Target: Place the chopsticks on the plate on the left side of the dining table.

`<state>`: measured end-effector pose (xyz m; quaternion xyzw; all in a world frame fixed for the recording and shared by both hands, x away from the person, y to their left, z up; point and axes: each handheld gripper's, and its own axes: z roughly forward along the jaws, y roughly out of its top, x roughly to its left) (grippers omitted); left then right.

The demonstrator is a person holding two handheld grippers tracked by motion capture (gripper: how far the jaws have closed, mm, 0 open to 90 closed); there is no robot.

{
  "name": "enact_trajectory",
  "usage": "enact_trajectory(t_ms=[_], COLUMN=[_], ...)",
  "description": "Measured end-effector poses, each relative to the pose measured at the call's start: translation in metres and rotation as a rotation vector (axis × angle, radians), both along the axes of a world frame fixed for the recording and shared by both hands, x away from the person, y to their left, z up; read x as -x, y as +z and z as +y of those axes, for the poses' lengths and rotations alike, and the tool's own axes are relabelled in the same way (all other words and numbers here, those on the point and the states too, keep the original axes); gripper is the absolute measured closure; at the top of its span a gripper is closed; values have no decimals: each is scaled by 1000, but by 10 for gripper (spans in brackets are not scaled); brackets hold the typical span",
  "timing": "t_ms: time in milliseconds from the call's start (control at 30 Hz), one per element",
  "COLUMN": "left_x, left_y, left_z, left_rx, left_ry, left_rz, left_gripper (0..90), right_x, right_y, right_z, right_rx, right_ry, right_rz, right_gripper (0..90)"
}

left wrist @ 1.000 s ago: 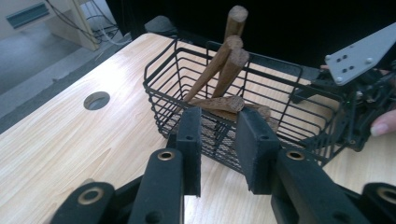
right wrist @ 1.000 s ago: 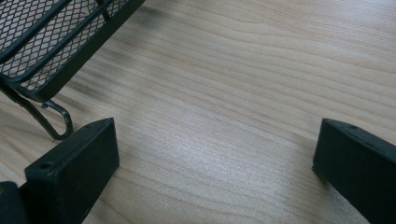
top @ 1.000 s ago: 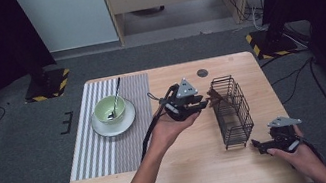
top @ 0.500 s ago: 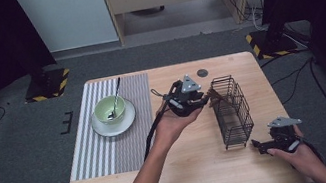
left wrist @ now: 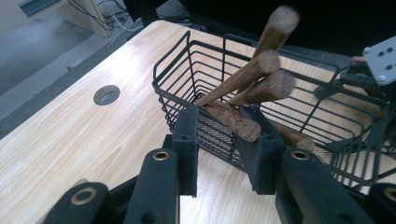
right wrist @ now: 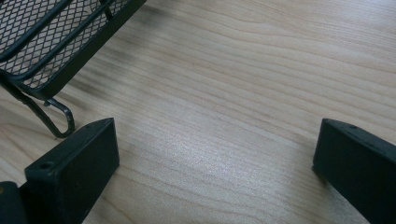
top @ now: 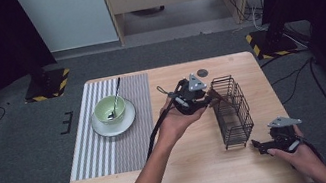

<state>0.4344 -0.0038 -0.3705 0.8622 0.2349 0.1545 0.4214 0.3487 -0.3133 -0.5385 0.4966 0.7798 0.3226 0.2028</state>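
- The left gripper (top: pixel 210 97) stands at the near-left end of the wire basket (top: pixel 231 110), jaws aimed into its open top.
- In the left gripper view, the left gripper (left wrist: pixel 225 140) has a wooden stick (left wrist: pixel 231 120) lying between its jaws. The jaws have just been opening; a gap shows beside the stick on the left, so the pads appear not to press on it.
- Three more wooden sticks (left wrist: pixel 261 74) lean inside the wire basket (left wrist: pixel 196 70), just beyond the jaw tips and above them.
- Judged step: release of one stick into the basket, nearly complete.
- Next move, as a judgement: widen the jaws further, confirm the stick rests on the basket, then draw the gripper back clear of the rim without snagging the wires.
- The right gripper (top: pixel 257 145) rests on the table (top: pixel 194 167), just beside the near-right corner of the basket.
- In the right gripper view, the right gripper (right wrist: pixel 215 163) has its jaws wide apart, with bare table (right wrist: pixel 233 70) between them; a basket foot (right wrist: pixel 58 116) lies just beyond its left jaw.
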Motion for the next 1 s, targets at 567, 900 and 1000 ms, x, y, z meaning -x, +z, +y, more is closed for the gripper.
enact_trajectory(t_ms=[567, 900, 1000], left_x=[-2, 1, 2], left_y=[-1, 0, 1], left_z=[-5, -6, -6], left_rx=[-7, -15, -19], left_ry=[-4, -31, -29], left_rz=[-10, -13, -21], left_gripper=[679, 787, 798], right_x=[0, 0, 0], right_y=[0, 0, 0], right_z=[0, 0, 0], right_rx=[-2, -1, -1], right_ry=[0, 2, 1], right_rz=[1, 1, 1], right_gripper=[4, 4, 4])
